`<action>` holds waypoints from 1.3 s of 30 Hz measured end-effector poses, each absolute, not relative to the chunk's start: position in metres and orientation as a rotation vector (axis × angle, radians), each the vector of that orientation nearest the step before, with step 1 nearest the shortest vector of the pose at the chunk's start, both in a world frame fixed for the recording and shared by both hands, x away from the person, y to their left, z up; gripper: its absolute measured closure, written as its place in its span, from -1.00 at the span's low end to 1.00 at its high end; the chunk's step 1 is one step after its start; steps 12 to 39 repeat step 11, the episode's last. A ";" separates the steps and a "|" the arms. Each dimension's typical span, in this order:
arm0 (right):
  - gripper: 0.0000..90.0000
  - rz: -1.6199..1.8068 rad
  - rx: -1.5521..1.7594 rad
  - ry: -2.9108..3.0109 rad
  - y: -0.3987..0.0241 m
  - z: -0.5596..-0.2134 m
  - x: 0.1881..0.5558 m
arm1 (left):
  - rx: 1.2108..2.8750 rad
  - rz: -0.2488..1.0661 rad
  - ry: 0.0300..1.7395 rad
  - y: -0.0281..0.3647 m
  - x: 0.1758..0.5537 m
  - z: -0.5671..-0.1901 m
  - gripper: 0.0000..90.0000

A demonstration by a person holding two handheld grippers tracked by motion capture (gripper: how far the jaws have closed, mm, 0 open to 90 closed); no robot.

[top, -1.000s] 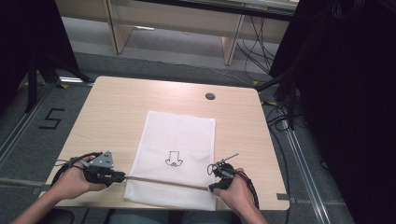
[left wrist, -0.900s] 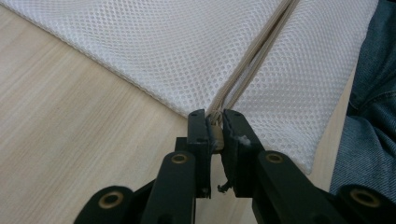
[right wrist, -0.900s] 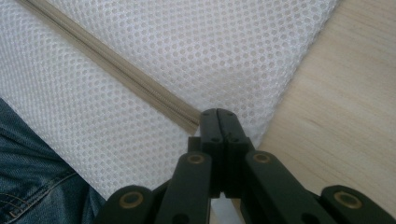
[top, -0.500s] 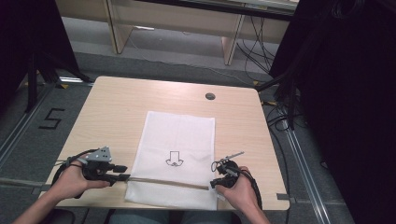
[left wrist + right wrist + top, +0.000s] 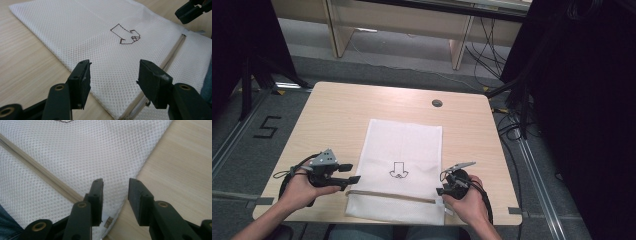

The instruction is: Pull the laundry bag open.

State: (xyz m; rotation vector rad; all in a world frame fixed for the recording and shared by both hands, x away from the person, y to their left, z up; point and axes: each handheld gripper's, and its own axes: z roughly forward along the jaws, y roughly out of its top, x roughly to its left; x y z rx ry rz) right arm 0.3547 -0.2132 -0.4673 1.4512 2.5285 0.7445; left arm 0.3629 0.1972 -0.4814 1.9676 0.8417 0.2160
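White mesh bag lies flat on the table, an outlined arrow-like mark drawn mid-bag. Left tongs and right tongs, just opened, flank its zipper, empty.

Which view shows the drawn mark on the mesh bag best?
The left gripper view: the dark outline mark sits close, sharp and unblocked on the white mesh bag. The high view shows the mark whole but small, near the bag's middle. The right gripper view catches just a sliver at its top edge.
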 end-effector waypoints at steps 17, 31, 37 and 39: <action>0.42 0.774 1.437 2.505 -0.216 -0.467 0.356 | 1.959 0.277 0.891 0.208 0.367 -0.483 -0.11; 0.42 0.774 1.437 2.505 -0.216 -0.467 0.356 | 1.959 0.277 0.891 0.208 0.367 -0.483 -0.11; 0.42 0.774 1.437 2.505 -0.216 -0.467 0.356 | 1.959 0.277 0.891 0.208 0.367 -0.483 -0.11; 0.42 0.774 1.437 2.505 -0.216 -0.467 0.356 | 1.959 0.277 0.891 0.208 0.367 -0.483 -0.11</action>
